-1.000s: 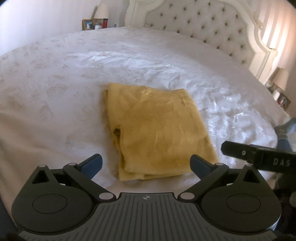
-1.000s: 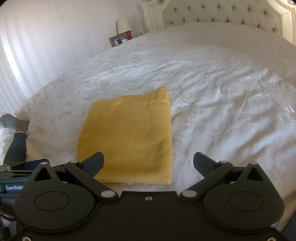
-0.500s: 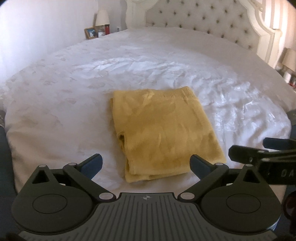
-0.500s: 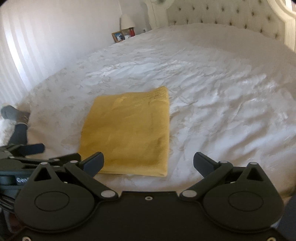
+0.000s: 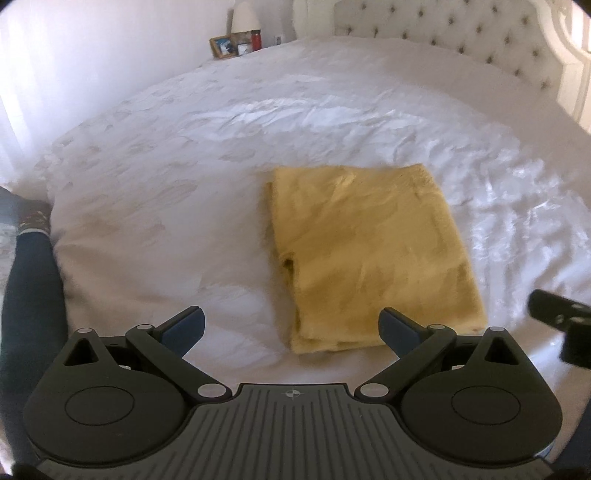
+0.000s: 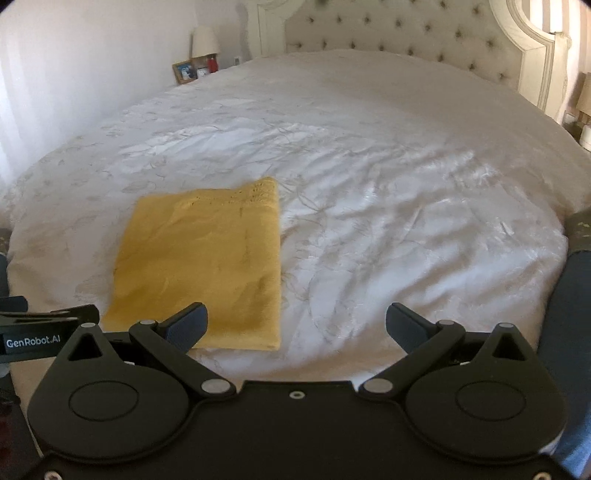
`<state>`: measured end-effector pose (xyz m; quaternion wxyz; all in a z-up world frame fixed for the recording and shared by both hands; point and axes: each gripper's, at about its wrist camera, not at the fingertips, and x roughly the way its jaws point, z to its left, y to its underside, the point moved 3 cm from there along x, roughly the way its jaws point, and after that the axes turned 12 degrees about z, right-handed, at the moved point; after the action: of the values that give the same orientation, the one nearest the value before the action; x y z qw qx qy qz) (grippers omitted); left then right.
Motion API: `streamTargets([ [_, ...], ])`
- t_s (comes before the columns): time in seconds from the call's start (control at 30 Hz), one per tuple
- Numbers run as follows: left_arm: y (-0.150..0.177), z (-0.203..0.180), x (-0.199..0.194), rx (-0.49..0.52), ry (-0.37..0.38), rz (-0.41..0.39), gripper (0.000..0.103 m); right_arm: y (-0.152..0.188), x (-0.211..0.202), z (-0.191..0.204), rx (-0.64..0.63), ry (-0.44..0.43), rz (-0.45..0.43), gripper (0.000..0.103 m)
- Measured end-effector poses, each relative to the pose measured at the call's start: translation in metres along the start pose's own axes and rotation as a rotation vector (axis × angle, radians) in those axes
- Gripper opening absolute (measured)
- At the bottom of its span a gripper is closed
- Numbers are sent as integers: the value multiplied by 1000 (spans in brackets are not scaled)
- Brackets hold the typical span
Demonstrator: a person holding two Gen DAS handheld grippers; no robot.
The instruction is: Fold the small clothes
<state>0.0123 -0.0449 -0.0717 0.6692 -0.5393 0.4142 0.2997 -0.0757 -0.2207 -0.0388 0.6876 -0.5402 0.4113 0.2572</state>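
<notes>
A yellow garment (image 5: 373,251) lies folded into a flat rectangle on the white bedspread (image 5: 221,155), near the bed's front edge. It also shows in the right wrist view (image 6: 207,258), left of centre. My left gripper (image 5: 293,326) is open and empty, held above the bed's front edge with the garment's near edge just ahead of its right finger. My right gripper (image 6: 297,325) is open and empty, to the right of the garment. Neither gripper touches the cloth. The right gripper's tip (image 5: 557,314) shows at the right edge of the left wrist view.
A tufted headboard (image 6: 424,37) stands at the far end of the bed. A nightstand with a lamp (image 5: 245,18), a photo frame (image 5: 223,46) and a red jar sits at the far left. The person's legs (image 5: 29,295) stand at the bed's front.
Both grippers have drawn back and away from the folded garment, which now looks smaller and farther. The left view has swung left, the right view right. The garment has not moved.
</notes>
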Motion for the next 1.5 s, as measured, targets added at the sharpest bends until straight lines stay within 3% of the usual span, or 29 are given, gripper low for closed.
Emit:
streamTargets([
  [0.47,2,11,11,-29,-4,74,101,0,1,13,-52,-83,24,102],
  [1.13,7,15,18,-17,-18,98,101,8,19,10,-15,-81,109,102],
  [1.5,9,17,18,-18,-9,103,101,9,20,10,-3,-82,111,102],
])
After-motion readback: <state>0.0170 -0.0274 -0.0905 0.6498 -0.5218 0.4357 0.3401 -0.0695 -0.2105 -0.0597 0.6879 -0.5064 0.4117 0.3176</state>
